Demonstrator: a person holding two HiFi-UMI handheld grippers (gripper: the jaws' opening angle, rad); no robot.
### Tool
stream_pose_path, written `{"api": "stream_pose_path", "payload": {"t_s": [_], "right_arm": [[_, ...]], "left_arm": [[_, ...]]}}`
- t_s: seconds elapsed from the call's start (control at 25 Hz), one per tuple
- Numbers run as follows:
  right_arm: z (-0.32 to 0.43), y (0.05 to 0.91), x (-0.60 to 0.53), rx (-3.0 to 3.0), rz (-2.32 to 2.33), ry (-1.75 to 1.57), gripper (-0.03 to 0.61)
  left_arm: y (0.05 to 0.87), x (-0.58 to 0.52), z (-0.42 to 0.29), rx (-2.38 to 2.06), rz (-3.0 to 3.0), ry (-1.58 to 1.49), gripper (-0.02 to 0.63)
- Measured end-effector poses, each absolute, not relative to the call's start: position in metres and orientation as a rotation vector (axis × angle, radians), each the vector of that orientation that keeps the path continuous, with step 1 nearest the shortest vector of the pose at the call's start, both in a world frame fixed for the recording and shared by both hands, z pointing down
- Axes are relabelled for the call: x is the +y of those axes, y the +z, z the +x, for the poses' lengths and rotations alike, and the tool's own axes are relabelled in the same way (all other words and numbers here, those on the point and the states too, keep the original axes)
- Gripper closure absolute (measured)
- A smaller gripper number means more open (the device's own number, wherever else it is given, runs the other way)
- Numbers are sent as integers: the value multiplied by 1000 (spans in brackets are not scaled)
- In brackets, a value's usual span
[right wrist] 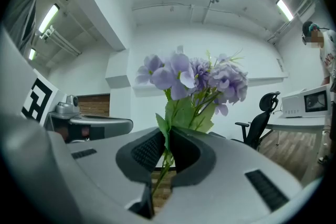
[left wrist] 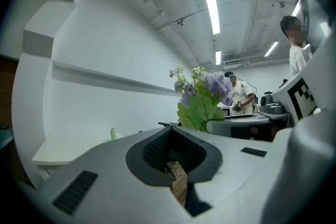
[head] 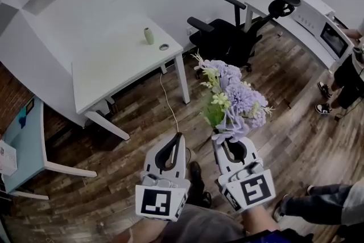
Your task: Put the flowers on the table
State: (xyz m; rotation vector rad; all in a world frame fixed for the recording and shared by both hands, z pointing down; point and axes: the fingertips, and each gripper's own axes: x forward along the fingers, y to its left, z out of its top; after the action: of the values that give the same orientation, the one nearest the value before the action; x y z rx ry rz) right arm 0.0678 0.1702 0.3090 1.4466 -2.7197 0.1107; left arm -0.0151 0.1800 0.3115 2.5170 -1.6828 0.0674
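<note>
A bunch of purple flowers (head: 232, 101) with green leaves stands up from my right gripper (head: 216, 141), which is shut on the stems. In the right gripper view the flowers (right wrist: 195, 77) rise between the jaws, whose pads pinch the green stems. My left gripper (head: 180, 136) hangs beside it to the left, shut with nothing between its jaws. The left gripper view shows the flowers (left wrist: 202, 96) off to the right. The white table (head: 122, 60) stands ahead at upper left, with a small pale green vase (head: 148, 36) near its far edge.
A black office chair (head: 227, 37) stands right of the table. A white counter with a microwave (head: 333, 34) runs along the far right, and people (head: 350, 74) stand by it. A light blue table (head: 23, 145) is at the left. A cable (head: 169, 102) trails over the wooden floor.
</note>
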Motion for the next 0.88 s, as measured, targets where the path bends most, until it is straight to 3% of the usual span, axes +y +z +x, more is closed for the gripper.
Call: {"api": "stream_pose_path", "payload": {"t_s": [0.88], "right_arm": [[10,304,-117,-2728,1352,66,546]], "left_arm": [[317,-108,-79,-1755,2428,2,606]]}}
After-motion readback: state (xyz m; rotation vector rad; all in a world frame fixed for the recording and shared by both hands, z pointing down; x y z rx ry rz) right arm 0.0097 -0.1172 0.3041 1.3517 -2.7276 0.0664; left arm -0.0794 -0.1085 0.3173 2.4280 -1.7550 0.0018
